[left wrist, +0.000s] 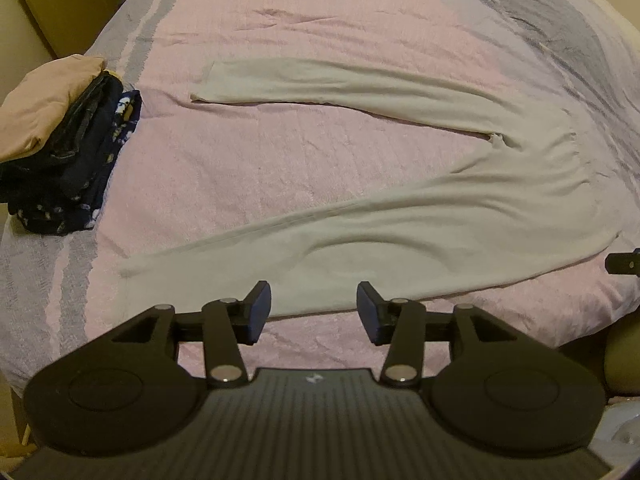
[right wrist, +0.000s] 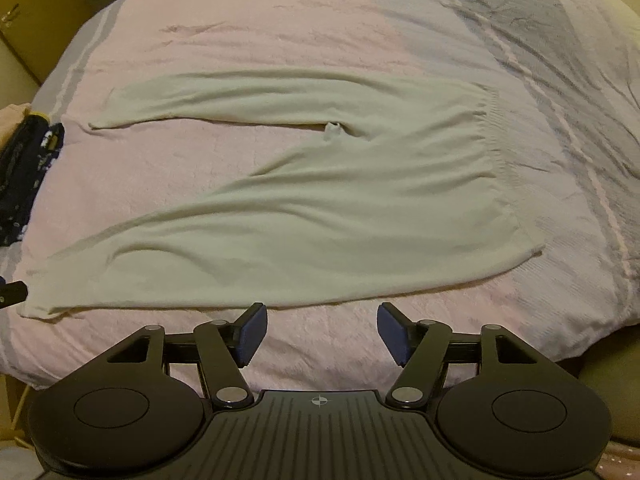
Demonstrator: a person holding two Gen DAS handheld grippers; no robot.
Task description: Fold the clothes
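You have pale trousers [right wrist: 320,208] lying flat and lightly wrinkled on the bedspread [right wrist: 280,40], legs spread leftward, waistband to the right.

A: How is the left tool [left wrist: 313,309] set?
B: Jaws parted wide, blue pads [left wrist: 258,312] facing each other, nothing between them; it hovers at the bed's near edge.
A: And the right tool [right wrist: 320,330]?
B: Likewise spread wide and empty, level, beside the left tool at the same near edge of the bed.
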